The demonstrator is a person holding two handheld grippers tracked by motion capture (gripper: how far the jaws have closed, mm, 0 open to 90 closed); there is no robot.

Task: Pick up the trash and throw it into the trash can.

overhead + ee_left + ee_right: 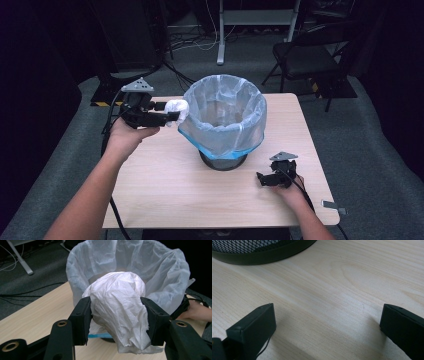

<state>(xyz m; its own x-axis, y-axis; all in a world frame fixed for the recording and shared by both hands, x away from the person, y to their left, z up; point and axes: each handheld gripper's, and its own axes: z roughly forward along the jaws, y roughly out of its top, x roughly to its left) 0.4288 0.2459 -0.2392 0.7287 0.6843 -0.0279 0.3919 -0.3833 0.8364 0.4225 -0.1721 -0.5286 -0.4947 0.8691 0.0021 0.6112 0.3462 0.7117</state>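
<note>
Pinched from both sides, the crumpled white tissue wad (120, 307) sits between the black fingers (80, 320) of the left gripper (167, 116), raised at the bin's nine o'clock rim, presumably so it can drop into the lined wastebasket (223, 120). At about four o'clock from the bin, the right gripper (265, 179) rests low on the wooden table (165, 185), jaws wide apart and empty, seemingly parked out of the way.

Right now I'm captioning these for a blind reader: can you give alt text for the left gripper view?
The left gripper clamps a crumpled white paper wad between its black jaws. Just beyond it stands a bin lined with a white bag, on a light wooden table.
</note>
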